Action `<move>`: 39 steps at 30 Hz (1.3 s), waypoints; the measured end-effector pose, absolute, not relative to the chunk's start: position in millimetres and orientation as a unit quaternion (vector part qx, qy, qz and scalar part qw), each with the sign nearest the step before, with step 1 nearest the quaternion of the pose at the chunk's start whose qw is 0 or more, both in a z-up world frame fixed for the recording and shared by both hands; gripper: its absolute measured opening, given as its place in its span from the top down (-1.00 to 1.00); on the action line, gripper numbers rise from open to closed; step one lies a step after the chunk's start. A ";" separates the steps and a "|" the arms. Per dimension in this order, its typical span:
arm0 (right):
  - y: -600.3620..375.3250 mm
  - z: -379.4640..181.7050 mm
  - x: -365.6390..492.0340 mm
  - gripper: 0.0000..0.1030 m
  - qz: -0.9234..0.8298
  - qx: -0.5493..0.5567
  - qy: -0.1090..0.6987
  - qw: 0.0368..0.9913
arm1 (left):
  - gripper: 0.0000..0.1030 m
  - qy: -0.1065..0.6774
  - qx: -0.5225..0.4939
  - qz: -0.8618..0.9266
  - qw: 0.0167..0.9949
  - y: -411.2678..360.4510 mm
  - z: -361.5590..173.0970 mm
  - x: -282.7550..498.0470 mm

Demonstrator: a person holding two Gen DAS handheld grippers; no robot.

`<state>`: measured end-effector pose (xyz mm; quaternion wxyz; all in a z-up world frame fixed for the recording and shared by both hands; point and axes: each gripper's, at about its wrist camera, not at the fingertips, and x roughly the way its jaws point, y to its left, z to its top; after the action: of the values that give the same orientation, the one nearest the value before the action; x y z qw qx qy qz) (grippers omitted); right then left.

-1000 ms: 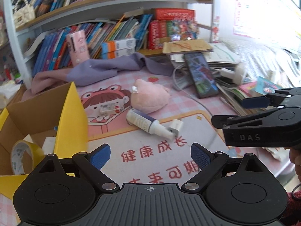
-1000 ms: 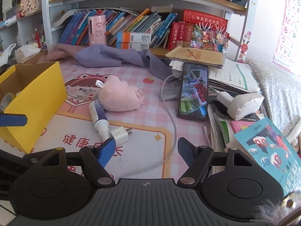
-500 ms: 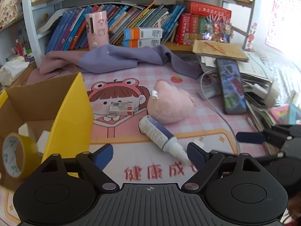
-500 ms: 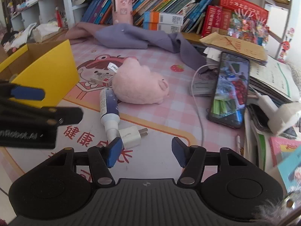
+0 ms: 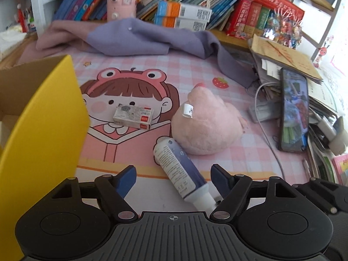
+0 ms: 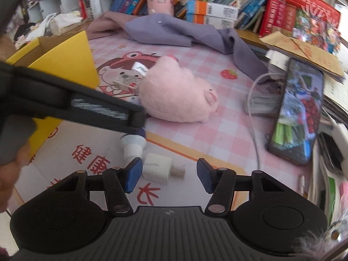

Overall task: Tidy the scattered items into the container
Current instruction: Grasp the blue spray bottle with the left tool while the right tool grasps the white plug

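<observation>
Both grippers have dropped toward the mat since 1 second ago; left gripper (image 5: 173, 179) now straddles the blue-and-white tube (image 5: 181, 170), jaws closing but pads not yet touching it, still fairly wide; right gripper (image 6: 169, 177) has narrowed a lot and is closing around the white charger plug (image 6: 157, 169), plug between the pads, left pad just beside it, no clear press yet.

Earlier both tools were higher with the tube and plug well ahead of the fingers; now each item sits inside a jaw gap, so 2 picks look imminent, 1 per hand.

Tube lies near-centre on the cartoon desk mat (image 5: 217, 69), cap end toward the near side, far end touching the pink plush pig (image 5: 206, 126); plug sits just right of the tube cap; small staple box (image 5: 132, 116) lies further left on the mat, apart from the rest.

Yellow cardboard box (image 5: 43, 117), the container, stands at left edge, open top, close to the left gripper; in the right wrist view the left tool crosses in front of it.

Phone (image 5: 293, 113), cable and book piles at right untouched; purple cloth (image 5: 139, 37) bunched at far side.

Judgement: 4 loose items remain out.
</observation>
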<state>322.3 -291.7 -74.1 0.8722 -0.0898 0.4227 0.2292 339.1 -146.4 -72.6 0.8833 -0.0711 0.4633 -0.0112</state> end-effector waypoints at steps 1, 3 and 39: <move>-289.7 -76.3 324.1 -0.04 0.233 -0.093 0.428 0.868 | -0.38 0.466 -0.071 -0.010 0.882 -147.4 -75.0 342.3; -286.9 -80.9 326.1 -0.03 0.241 -0.094 0.438 0.861 | -0.30 0.471 -0.070 -0.006 0.879 -148.7 -79.9 348.3; -290.2 -76.6 314.5 0.17 0.252 -0.102 0.427 0.862 | 0.41 0.468 -0.064 -0.031 0.881 -137.9 -68.8 311.5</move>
<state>314.5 -290.2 -76.6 0.8625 -0.1024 0.4266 0.2523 311.5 -137.9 -68.8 0.8807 -0.0644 0.4682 -0.0312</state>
